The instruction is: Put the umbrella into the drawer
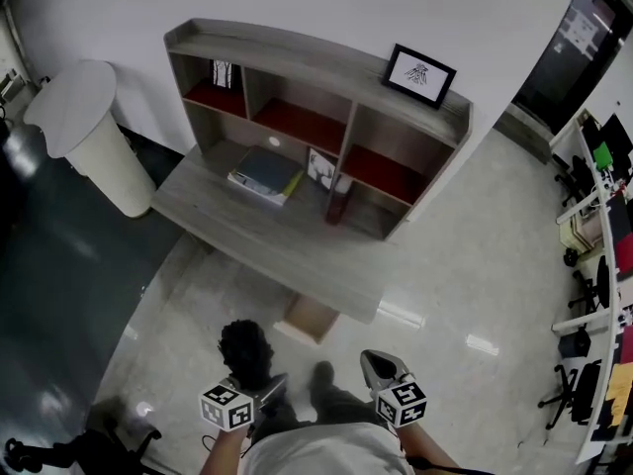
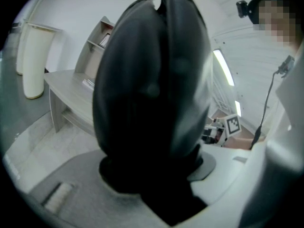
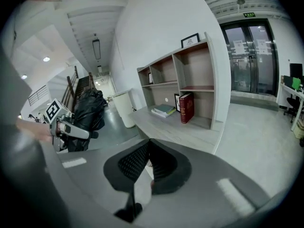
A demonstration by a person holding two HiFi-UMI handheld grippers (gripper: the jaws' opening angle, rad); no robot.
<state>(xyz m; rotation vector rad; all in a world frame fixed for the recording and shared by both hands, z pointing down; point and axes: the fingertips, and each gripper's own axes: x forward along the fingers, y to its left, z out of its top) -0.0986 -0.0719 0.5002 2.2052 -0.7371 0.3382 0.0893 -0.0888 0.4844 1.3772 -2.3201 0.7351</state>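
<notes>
Head view, lower centre: left tool (image 1: 263, 384), bearing a cube of square markers, clenched on the umbrella (image 1: 245, 350), a folded bundle of black, crumpled fabric rising from the jaws, well apart from the table (image 1: 259, 234). In the left gripper view the same dark, rounded, matte folds fill the middle of the frame, pinched at their base between pale grey jaws. Right tool (image 3: 148, 142), lower right of centre in the head view, clenched on nothing; its two black, dimpled pads (image 3: 130, 163) meet at the tips in a narrow point. The table, upper centre of the head view, is a long slab of grey-brown wood grain; on its rear edge stands a shelf unit (image 1: 297, 57) of the same wood, with box compartments floored in red; a flat stack of books (image 1: 265, 174) lies on the table top; an upright red book (image 3: 185, 107) stands to the right of it; a black-framed picture (image 1: 419, 75) stands atop the shelf unit, upper right. A white, tapering round bin (image 1: 84, 127) is at upper left. The floor (image 1: 475, 265) is pale, glossy stone.
</notes>
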